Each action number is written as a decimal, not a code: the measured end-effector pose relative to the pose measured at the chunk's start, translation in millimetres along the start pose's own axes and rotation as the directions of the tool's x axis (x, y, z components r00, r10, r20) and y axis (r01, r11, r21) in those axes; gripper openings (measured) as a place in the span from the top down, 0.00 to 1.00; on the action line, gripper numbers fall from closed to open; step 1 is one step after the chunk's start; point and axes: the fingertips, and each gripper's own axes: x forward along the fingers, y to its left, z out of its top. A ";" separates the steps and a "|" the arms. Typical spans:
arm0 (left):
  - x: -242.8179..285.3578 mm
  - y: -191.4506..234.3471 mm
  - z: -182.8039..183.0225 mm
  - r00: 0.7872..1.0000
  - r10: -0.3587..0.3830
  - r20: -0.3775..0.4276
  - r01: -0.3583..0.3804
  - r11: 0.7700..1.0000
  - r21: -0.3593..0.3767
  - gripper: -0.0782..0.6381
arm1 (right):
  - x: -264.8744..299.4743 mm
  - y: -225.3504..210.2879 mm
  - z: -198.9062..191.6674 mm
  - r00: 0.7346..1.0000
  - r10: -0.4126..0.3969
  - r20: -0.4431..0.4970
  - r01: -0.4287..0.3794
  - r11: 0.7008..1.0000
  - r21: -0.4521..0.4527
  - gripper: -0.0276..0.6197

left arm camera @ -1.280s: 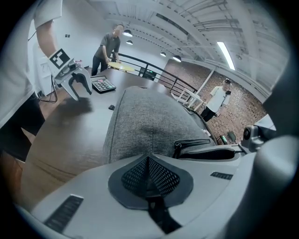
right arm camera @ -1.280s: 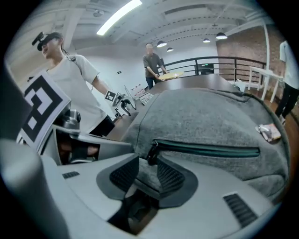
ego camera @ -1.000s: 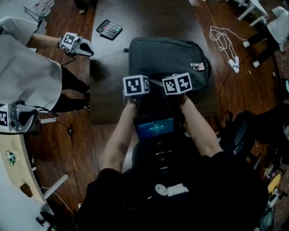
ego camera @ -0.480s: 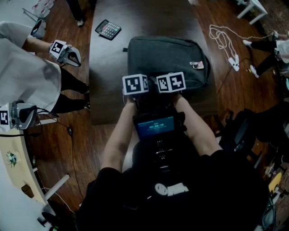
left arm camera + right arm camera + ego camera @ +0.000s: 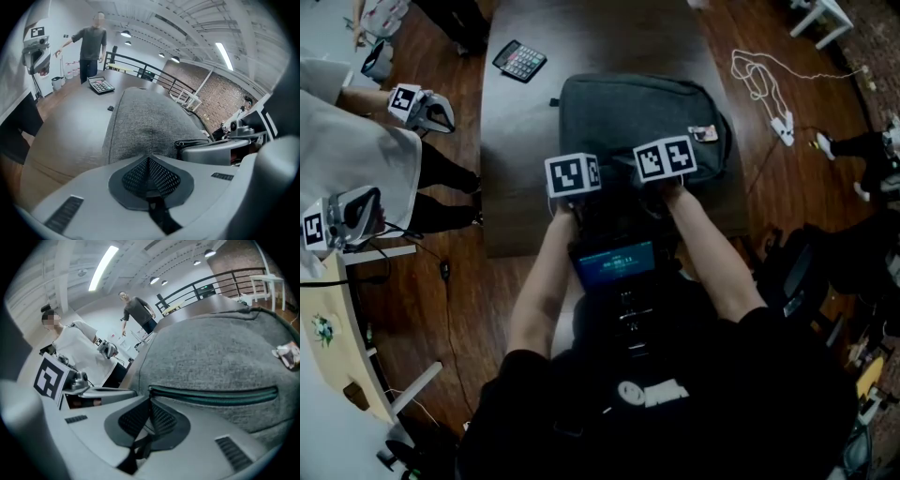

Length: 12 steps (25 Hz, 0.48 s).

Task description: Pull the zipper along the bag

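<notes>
Lying flat on a dark worktop (image 5: 520,159), a grey fabric bag (image 5: 642,117) is filling the middle of the head view. A person is leaning over it, holding the left hand-held gripper (image 5: 574,176) and the right hand-held gripper (image 5: 666,159) side by side at its near edge. A calculator (image 5: 519,61) is sitting well apart, toward the far corner.

Looking along the left gripper view, the left hand-held gripper (image 5: 149,161) is showing its pads clenched together just short of the bag (image 5: 150,119). Whether any cloth is caught between them is not showing.

Looking along the right gripper view, the right hand-held gripper (image 5: 150,405) has just been closing. Its pads are now meeting right at one end of the teal zipper (image 5: 215,395), which is running across the bag's front toward a small label (image 5: 287,355). The pull tab itself is hiding behind the pads, so a hold on it is looking likely but is not showing.

The bag is looking soft and light, and is likely to be bunching and sliding under a tug. The small, slick pull is seeming the sensible place to be gripping. The other hand-held gripper would be pinning the cloth close beside the zipper's start.
</notes>
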 end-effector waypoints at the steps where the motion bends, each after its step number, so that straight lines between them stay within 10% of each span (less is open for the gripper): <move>1: -1.2 -1.5 1.6 1.000 -0.003 0.006 0.003 1.000 -0.002 0.89 | -1.8 0.7 0.1 1.000 0.006 -0.012 -0.006 1.000 -0.009 0.94; 12: -8.6 -5.8 3.9 0.999 0.044 -0.030 -0.041 0.995 0.087 0.89 | -11.2 14.6 12.8 0.995 0.081 -0.058 -0.082 0.996 -0.025 0.95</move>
